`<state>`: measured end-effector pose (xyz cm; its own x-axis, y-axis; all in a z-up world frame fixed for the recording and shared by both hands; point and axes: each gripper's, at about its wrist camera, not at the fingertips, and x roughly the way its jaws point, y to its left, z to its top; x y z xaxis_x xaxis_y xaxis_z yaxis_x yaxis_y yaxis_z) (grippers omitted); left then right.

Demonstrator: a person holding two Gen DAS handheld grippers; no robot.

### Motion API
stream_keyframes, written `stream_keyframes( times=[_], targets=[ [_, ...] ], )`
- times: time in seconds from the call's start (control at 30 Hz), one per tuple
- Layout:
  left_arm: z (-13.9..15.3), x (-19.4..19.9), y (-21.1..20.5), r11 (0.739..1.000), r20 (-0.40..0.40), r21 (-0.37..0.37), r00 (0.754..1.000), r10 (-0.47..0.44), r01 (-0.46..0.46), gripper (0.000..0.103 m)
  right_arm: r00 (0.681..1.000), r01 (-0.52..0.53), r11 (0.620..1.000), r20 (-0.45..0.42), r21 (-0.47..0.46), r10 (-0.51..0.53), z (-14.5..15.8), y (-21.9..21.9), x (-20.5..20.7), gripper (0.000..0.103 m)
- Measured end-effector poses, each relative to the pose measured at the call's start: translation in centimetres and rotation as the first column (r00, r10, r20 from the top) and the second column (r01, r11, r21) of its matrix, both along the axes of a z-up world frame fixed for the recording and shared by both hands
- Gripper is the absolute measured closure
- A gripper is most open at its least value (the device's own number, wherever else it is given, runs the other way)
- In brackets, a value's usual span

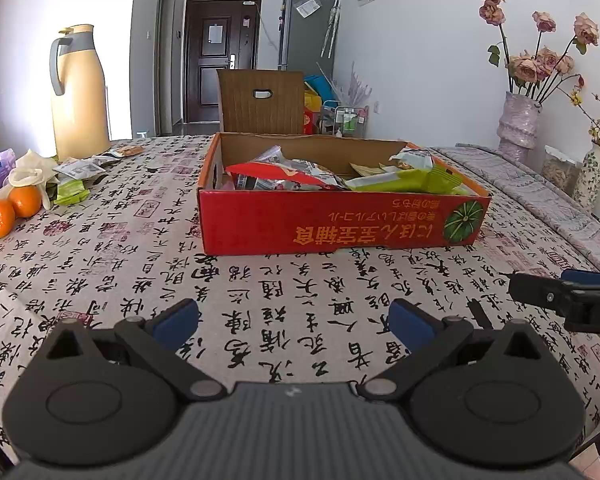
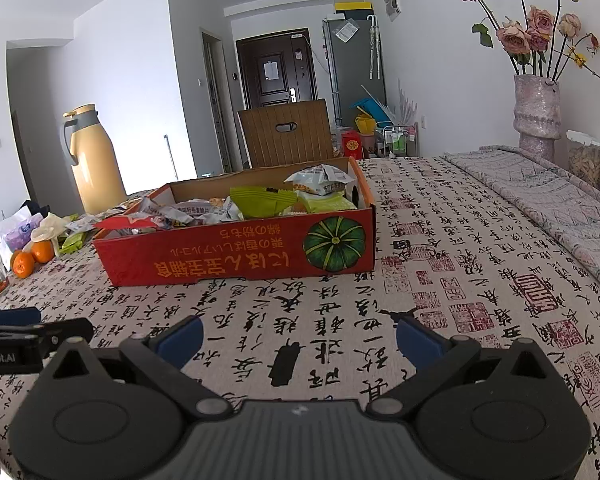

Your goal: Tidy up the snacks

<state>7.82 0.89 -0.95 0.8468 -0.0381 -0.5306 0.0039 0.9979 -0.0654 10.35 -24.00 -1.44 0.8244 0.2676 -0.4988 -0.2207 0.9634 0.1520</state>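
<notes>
Both claws, left claw (image 1: 294, 320) and right claw (image 2: 298, 338), gape wide, empty. Snack box (image 1: 340, 224) ahead; loose packets (image 1: 74, 184) far left await fetching, likely next.

Left gripper (image 1: 294, 322) and right gripper (image 2: 298, 338) – side by side, jaws spread (both empty).

Left gripper (image 1: 294, 322): a matte black frame, ribbed dark-grey housing at the centre, two rounded black lobes each stamped with a shallow disc. Silver pivot pins cap the angled black link arms, and the blue rubbery finger pads (image 1: 176, 322) sit at their tips. Right gripper (image 2: 299, 338) is the same build: black lobes, grey ribbed body, blue pads (image 2: 418, 340). On each tool's black side, seen from the other's camera, white lettering shows, partly cut off.
</notes>
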Motion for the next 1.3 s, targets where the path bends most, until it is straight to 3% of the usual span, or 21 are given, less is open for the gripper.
stream_keyframes(
  times=[1.3],
  targets=[
    [0.21, -0.69, -0.28, 1.0, 0.014, 0.0, 1.0, -0.014, 0.014, 0.0, 1.0, -0.002, 1.0, -0.004, -0.002, 0.002, -0.15, -0.11, -0.28, 0.0]
  ],
)
